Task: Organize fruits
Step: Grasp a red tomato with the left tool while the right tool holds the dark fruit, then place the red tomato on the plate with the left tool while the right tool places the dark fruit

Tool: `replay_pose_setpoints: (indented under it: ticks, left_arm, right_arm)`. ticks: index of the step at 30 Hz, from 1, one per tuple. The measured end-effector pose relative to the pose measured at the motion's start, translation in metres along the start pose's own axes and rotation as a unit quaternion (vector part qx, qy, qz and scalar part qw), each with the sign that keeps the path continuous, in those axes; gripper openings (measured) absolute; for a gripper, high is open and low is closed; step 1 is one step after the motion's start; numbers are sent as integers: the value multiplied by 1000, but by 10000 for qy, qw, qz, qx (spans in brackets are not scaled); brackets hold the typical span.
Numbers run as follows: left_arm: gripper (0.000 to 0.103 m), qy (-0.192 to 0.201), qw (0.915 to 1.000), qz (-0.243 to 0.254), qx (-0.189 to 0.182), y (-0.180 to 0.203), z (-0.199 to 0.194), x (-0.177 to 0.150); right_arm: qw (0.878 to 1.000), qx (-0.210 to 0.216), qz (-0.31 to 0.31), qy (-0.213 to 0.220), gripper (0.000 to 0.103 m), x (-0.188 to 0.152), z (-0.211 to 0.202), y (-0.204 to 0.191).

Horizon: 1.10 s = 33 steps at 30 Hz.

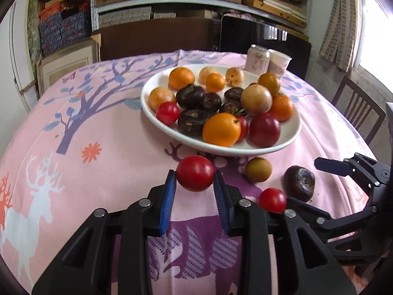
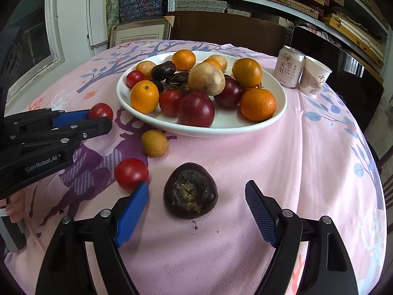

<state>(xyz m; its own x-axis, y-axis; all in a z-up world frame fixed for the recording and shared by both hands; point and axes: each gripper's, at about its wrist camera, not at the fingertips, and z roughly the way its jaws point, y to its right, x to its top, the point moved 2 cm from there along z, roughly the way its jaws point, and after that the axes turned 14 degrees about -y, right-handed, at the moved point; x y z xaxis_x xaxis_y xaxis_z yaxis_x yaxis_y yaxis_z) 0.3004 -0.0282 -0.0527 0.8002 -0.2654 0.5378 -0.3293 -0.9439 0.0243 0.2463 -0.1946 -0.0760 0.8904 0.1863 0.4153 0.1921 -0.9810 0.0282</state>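
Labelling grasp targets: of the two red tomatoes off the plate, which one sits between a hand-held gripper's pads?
The red tomato nearest the plate, clamped in the left hand-held gripper. The other tomato lies loose on the cloth beside the dark chestnut.

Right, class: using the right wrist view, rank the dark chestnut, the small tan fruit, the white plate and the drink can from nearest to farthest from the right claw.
1. Dark chestnut, between the right claw's open jaws.
2. Tan fruit, ahead, to the left.
3. White plate, further ahead.
4. Can, far back, to the right.
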Motion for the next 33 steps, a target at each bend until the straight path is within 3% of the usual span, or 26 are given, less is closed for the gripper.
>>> replay_pose_setpoints:
  ticks: [7,13,14,16,26,33]
  left_arm:
    - [31,490,9982,193,301,4,-26,-9]
    - [31,629,9977,114,235,3,-39,-11]
    - [31,617,9977,114,257,3,-39,-13]
    - [31,589,9978,121,280,3,-38,-14]
    - [31,633,9964,159,533,-1,-41,-18]
    - [31,913,9932,3,727,-7,-57,-10]
  right_arm:
    - [10000,38,20,-13,82,-1,0,2]
    - [9998,-103,-33,-144,81,1,5,-1]
    - [9999,-118,-50,-109,77,0,4,-2]
    - [9999,-40,-122,-73,45,0,2,-4]
    - [9999,-58,-150,22,43,-3,-4,-9]
    - [9996,34,-46,292,43,-3,-22,-8]
